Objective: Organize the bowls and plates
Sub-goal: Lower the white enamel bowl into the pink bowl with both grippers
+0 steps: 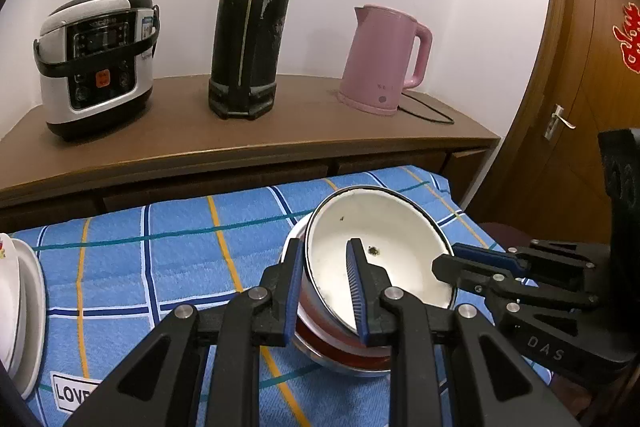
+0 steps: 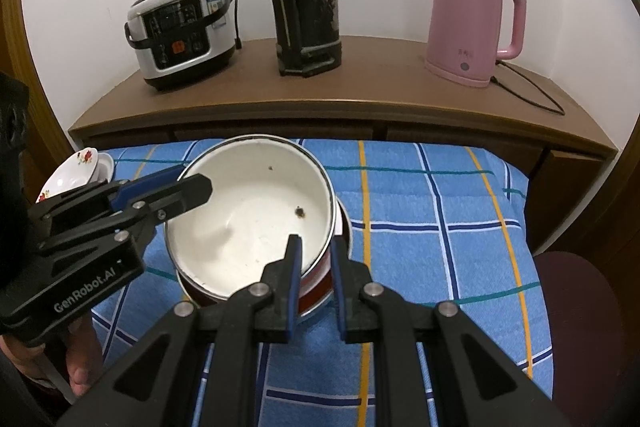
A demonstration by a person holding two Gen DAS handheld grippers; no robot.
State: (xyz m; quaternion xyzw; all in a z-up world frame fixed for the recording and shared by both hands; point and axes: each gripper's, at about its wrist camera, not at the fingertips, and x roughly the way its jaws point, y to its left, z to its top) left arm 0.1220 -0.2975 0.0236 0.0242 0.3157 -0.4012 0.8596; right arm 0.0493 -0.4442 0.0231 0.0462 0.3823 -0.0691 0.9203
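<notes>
The white enamel bowl [image 1: 380,247] sat tilted on top of a stack of other bowls [image 1: 340,351], near the right edge of the bed with the blue checked cover [image 1: 180,259]. Both tongs held this top bowl by its rim, from 2 opposite sides. The left tongs [image 1: 326,291] were nearly closed, with 1 blue pad inside the bowl and the other against the outer wall. The right tongs [image 2: 316,267] were closed the same way over the rim on their side, so nothing else was in either grip. A few plates [image 2: 76,175] lay near the left edge of the bed, well apart from the bowls. The rice cooker [image 1: 96,63], the black thermos [image 1: 250,23] and the pink kettle [image 1: 384,61] stood on the brown bench [image 1: 280,131] behind the bed. In my judgement the step was to settle the top bowl level into the stack. To do it well, both hands should lower together and keep the rim even, because the bowl leaned to 1 side. The grips should open only when the bowl rests fully, otherwise the smooth enamel may slide off.
</notes>
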